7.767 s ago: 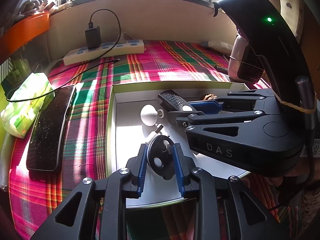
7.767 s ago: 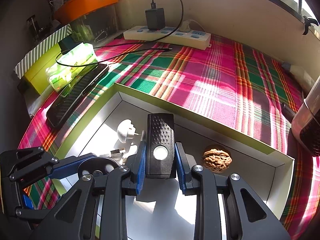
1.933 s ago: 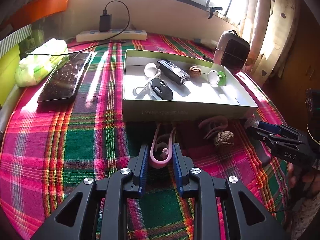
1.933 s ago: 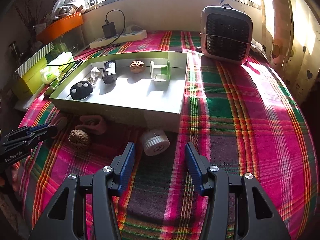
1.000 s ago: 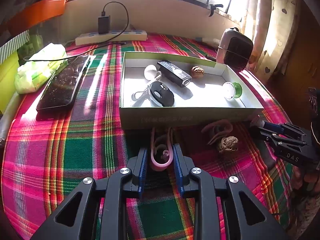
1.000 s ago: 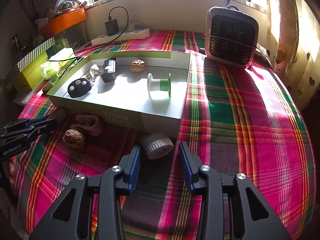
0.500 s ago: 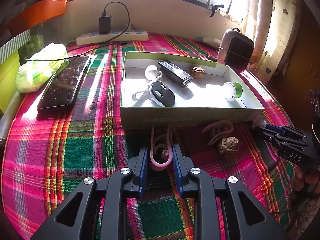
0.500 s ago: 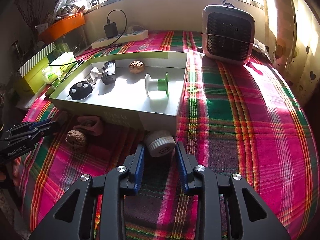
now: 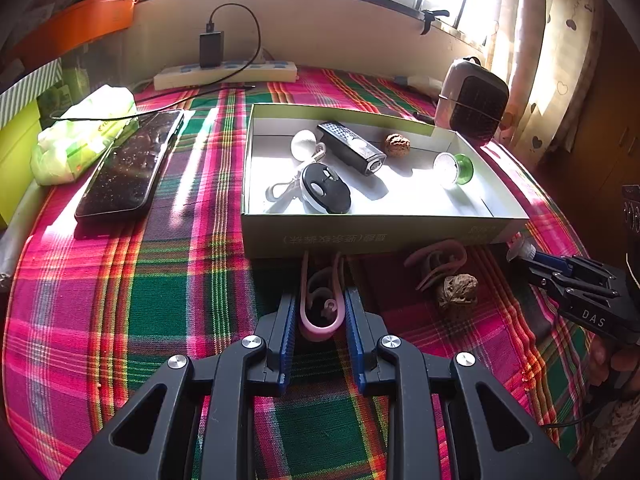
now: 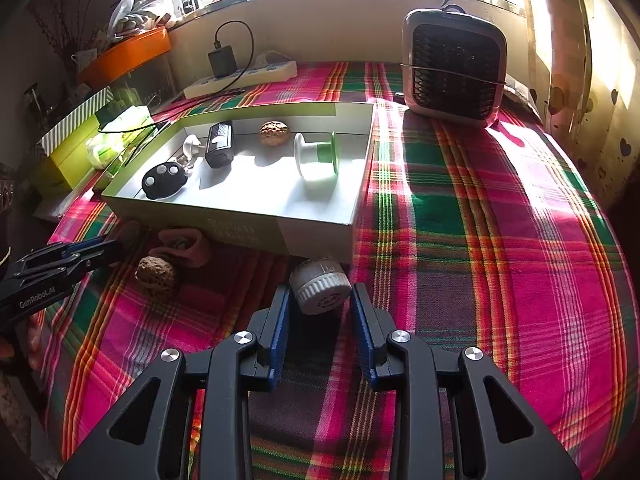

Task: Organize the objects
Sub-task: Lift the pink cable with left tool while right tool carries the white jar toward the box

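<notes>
On the plaid tablecloth [image 9: 168, 304] we find, furthest left at about nine o'clock in the left wrist view, a green tissue pack [image 9: 80, 136] with a black phone [image 9: 132, 168] just beside it. Our left gripper [image 9: 321, 312] sits at six o'clock, its blue pads pinching a pink clip [image 9: 321, 304] that lies on the cloth and reaches up to the front wall of the shallow green box [image 9: 360, 236]. Inside the box, from left, lie a black key fob [image 9: 326, 188], a white plug [image 9: 303, 143], a black remote [image 9: 352, 148], a walnut [image 9: 397, 145] and a green-and-white spool [image 9: 454, 168]. Right of the held clip, at about four o'clock, a second pink clip [image 9: 436, 260] touches a second walnut [image 9: 458, 290] in the box's shadow. Further right our right gripper [image 10: 320, 308] has just drawn its jaws inward around a white ribbed cap [image 10: 320, 286] that rests on the cloth at the box's near right corner; the pads stand against its sides, though we cannot tell how firmly they press. At one o'clock in the right wrist view a small fan [image 10: 454, 68] stands on the cloth.
</notes>
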